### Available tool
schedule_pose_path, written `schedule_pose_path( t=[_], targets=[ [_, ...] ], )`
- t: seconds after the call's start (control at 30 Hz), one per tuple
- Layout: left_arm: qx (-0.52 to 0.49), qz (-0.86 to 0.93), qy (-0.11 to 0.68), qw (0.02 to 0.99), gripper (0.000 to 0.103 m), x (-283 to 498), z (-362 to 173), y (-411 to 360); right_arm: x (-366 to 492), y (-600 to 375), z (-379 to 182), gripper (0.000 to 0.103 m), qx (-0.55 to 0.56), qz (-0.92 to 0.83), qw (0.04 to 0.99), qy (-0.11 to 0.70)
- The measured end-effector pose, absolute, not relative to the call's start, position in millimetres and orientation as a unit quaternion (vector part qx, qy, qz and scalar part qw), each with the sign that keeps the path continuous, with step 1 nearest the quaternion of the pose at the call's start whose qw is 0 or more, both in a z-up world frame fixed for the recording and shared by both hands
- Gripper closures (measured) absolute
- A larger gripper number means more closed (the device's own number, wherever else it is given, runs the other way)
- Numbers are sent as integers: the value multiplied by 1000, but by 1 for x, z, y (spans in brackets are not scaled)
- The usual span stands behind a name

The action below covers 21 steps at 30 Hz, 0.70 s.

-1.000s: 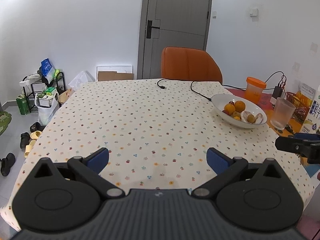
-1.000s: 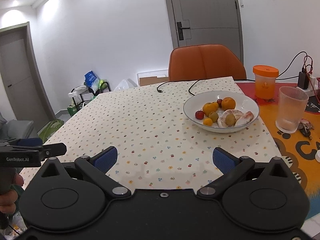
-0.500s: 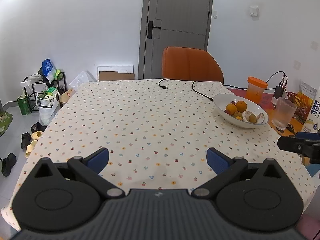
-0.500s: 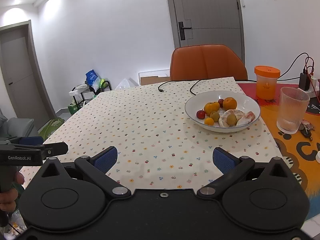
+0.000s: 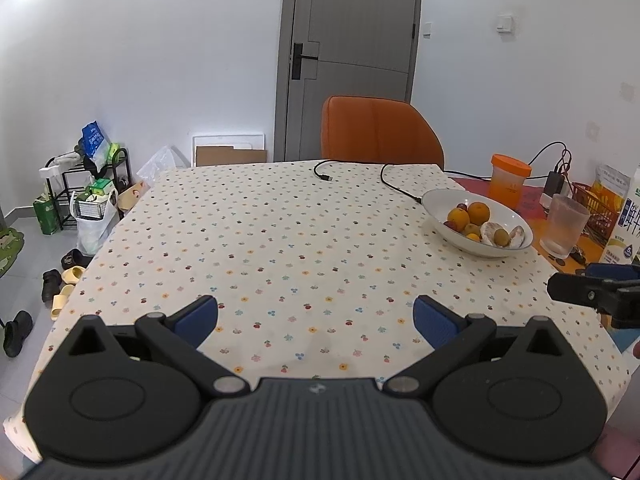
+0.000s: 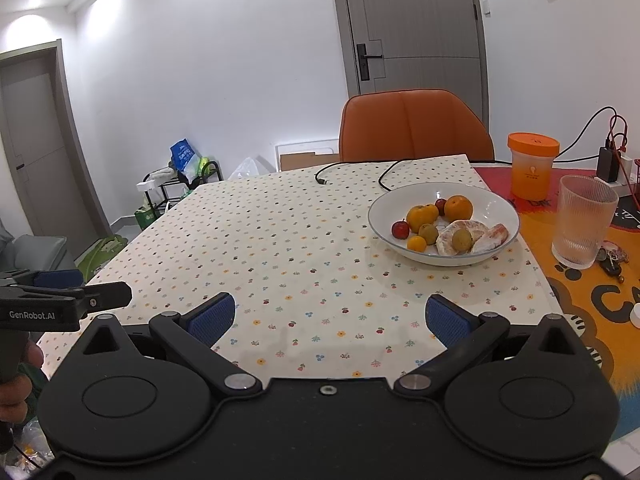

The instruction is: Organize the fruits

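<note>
A white bowl [image 6: 496,200] [image 5: 440,200] stands at the right side of the dotted tablecloth. It holds oranges [image 6: 458,208], small red plums [image 6: 400,229], greenish fruits [image 6: 462,240] and peeled pomelo pieces [image 6: 496,234]. My right gripper [image 6: 329,316] hovers open over the cloth's near edge, well short of the bowl. Over the cloth's near middle my left gripper [image 5: 316,316] is open too, with the bowl far to its right. Nothing is between either pair of blue pads.
A ribbed glass [image 6: 582,222], an orange-lidded jar [image 6: 532,166], keys [image 6: 610,260] and a milk carton [image 5: 628,216] crowd the right side. A black cable [image 5: 360,172] lies at the far edge before an orange chair [image 5: 380,132]. A hand [image 6: 16,392] holds the left tool.
Both grippers have drifted slightly back from the table, so the bowl looks a little farther. Jaws stay open and no fruit has moved.
</note>
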<state>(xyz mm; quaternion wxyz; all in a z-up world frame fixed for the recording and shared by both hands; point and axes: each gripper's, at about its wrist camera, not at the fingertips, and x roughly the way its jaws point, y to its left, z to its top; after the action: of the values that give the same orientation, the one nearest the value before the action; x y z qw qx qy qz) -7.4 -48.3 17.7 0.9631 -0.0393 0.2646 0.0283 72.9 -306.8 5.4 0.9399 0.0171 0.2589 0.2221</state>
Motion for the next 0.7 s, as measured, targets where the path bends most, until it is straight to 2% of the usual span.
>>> schedule_pose_path(
  t=[0.7],
  targets=[
    [-36, 24, 259, 965, 0, -10, 21, -52, 74, -308, 6, 0, 20, 221, 941, 257]
  ],
)
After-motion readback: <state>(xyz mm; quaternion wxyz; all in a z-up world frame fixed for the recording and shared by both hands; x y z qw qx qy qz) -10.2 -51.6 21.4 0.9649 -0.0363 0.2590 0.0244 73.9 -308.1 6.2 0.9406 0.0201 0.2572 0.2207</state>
